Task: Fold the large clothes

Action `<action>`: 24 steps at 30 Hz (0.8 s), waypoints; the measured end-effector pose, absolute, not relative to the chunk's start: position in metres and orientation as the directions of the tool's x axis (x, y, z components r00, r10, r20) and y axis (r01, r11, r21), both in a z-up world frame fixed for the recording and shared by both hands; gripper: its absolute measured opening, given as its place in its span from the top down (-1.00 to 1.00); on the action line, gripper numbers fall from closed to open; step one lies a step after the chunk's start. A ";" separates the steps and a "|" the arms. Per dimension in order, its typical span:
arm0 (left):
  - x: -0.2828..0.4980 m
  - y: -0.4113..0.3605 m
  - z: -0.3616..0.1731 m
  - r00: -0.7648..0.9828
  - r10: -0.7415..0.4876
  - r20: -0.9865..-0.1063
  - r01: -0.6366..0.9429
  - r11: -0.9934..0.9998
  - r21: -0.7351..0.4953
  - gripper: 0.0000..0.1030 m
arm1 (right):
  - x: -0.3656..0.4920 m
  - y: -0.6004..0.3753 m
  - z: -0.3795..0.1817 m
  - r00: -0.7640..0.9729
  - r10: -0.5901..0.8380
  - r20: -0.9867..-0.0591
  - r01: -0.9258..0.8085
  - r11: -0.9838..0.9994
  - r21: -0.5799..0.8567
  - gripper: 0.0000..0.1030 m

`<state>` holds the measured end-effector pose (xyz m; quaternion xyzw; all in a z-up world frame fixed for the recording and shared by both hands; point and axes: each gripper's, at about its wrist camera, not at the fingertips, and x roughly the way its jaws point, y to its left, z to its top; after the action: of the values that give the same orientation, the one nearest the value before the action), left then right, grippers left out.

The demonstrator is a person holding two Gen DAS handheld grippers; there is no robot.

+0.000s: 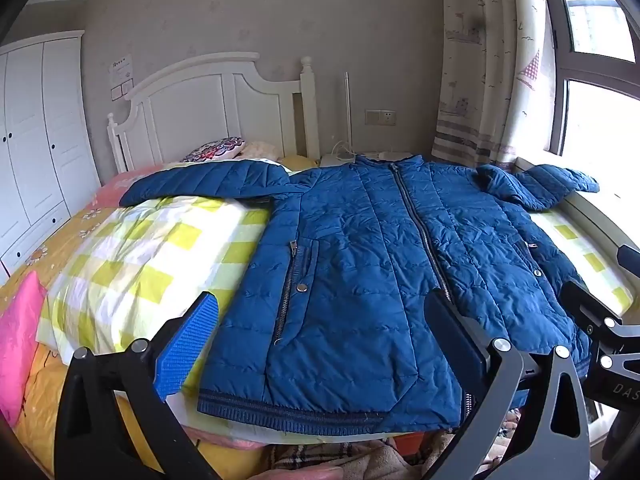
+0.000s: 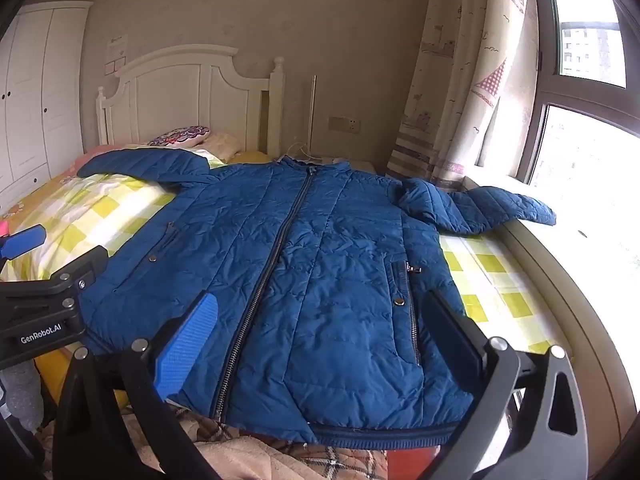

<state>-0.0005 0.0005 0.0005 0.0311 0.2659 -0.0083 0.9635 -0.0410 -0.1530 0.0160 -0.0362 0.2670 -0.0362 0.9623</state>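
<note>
A blue quilted jacket (image 1: 360, 264) (image 2: 320, 264) lies flat and zipped, front up, on the bed, hem toward me and both sleeves spread out to the sides. My left gripper (image 1: 324, 316) hovers open above the jacket's left half near the hem, nothing between its fingers. My right gripper (image 2: 320, 316) hovers open above the right half near the hem, also holding nothing. The left sleeve (image 1: 204, 182) rests on the checked quilt. The right sleeve (image 2: 480, 204) reaches onto the window sill. Each gripper shows at the edge of the other's view.
A yellow-and-white checked quilt (image 1: 140, 256) covers the bed under the jacket. Pillows lie by the white headboard (image 1: 208, 104). A white wardrobe (image 1: 36, 132) stands at the left. A window sill (image 2: 580, 248) and a curtain (image 2: 460, 80) border the right. A plaid blanket (image 2: 248, 452) lies below the hem.
</note>
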 end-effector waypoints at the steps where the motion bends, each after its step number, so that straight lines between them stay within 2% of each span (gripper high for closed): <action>1: -0.001 0.001 0.001 0.860 -0.002 -0.510 0.034 0.998 0.054 -0.91 | -0.041 -0.153 0.016 0.855 -0.090 -0.511 0.051 0.995 -0.090 -0.96; 24: -0.002 0.004 -0.006 0.855 0.013 -0.518 0.022 0.998 0.061 -0.91 | -0.039 -0.152 0.008 0.850 -0.075 -0.522 0.045 0.997 -0.070 -0.96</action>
<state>-0.0022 0.0040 -0.0057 0.0323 0.2689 -0.0024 0.9626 -0.0394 -0.1517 0.0080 -0.0275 0.2724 -0.0314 0.9613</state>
